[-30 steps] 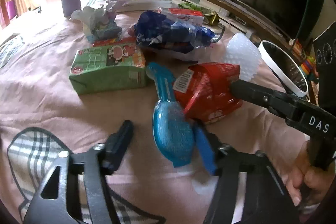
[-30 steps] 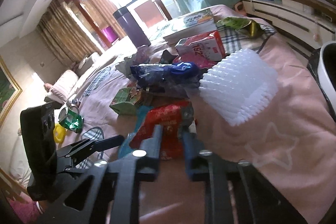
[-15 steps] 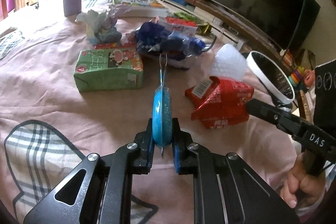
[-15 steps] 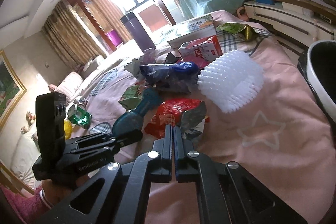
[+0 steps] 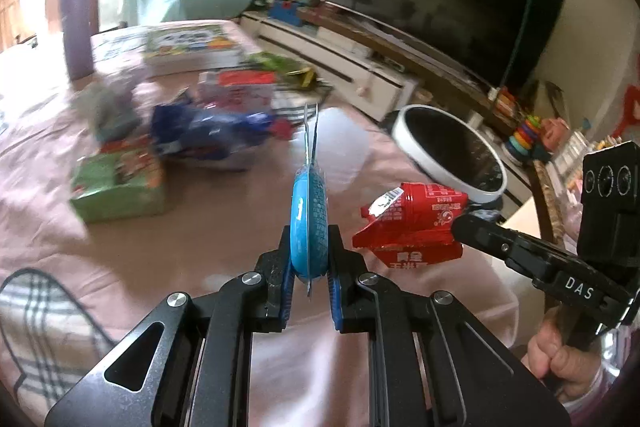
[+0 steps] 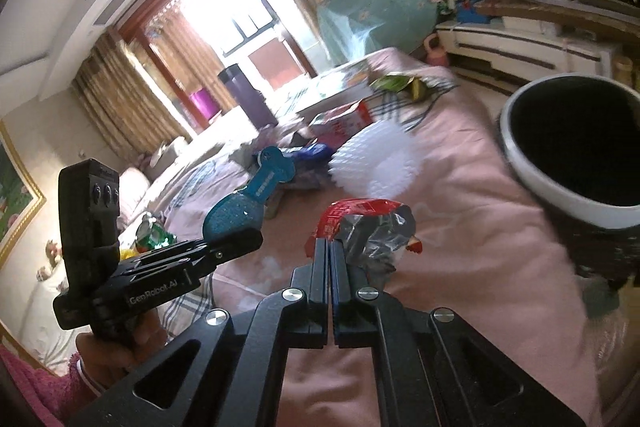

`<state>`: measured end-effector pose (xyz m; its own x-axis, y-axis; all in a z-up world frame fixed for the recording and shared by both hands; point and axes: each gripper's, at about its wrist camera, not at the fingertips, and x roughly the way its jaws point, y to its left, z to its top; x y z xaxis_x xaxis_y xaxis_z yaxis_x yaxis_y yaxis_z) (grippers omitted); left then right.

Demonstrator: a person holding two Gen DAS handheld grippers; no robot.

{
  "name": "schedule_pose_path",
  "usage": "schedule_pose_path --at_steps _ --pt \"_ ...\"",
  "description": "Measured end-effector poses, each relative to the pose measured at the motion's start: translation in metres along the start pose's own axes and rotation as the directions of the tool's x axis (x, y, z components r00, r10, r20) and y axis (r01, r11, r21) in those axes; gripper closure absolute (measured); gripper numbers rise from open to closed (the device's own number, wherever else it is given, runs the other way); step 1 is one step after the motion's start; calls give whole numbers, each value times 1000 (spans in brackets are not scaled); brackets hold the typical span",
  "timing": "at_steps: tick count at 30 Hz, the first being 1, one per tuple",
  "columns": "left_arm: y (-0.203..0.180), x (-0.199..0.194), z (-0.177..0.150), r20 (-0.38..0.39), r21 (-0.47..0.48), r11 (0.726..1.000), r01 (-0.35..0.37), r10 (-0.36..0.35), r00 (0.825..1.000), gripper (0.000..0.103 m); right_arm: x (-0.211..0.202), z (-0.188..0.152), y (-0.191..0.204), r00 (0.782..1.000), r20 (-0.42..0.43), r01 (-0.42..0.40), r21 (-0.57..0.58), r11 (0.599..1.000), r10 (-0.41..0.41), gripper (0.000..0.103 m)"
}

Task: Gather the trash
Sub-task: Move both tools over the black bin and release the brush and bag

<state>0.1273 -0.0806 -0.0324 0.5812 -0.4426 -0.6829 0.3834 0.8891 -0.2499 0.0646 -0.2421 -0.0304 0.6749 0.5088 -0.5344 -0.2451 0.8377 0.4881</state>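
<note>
My left gripper (image 5: 309,259) is shut on a blue plastic blister pack (image 5: 310,223), held edge-on above the pink tablecloth (image 5: 224,219); the pack also shows in the right wrist view (image 6: 244,209). My right gripper (image 6: 331,255) is shut on a crumpled red snack wrapper (image 6: 360,223), lifted off the table; it also shows in the left wrist view (image 5: 412,227). A white-rimmed black bin (image 6: 576,151) stands just past the table's right edge, also in the left wrist view (image 5: 448,151).
On the table lie a green carton (image 5: 116,183), a blue plastic bag (image 5: 208,135), a red-and-white carton (image 5: 236,91), white foam netting (image 6: 376,155), books (image 5: 180,47) and a purple tumbler (image 6: 248,99). A TV cabinet (image 5: 360,63) stands beyond.
Both grippers closed on their items and lifted them off the table, swinging right toward the bin. The bin now looks nearer in both views.
</note>
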Motion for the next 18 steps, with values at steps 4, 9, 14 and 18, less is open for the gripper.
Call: schedule_pose_path --at_steps 4,9,14,18 --pt "-25 9 8 -6 40 999 36 -36 999 90 -21 6 -15 999 43 32 22 999 -33 103" --pt "-55 21 19 -14 88 993 73 -72 997 90 -42 16 -40 992 92 75 62 995 -81 103" --pt "-82 35 30 -25 125 987 98 -95 995 90 -57 26 -67 984 128 115 107 988 -128 103" --pt "-96 47 39 -37 136 984 117 -113 993 90 -64 32 -86 977 141 144 136 980 -163 103"
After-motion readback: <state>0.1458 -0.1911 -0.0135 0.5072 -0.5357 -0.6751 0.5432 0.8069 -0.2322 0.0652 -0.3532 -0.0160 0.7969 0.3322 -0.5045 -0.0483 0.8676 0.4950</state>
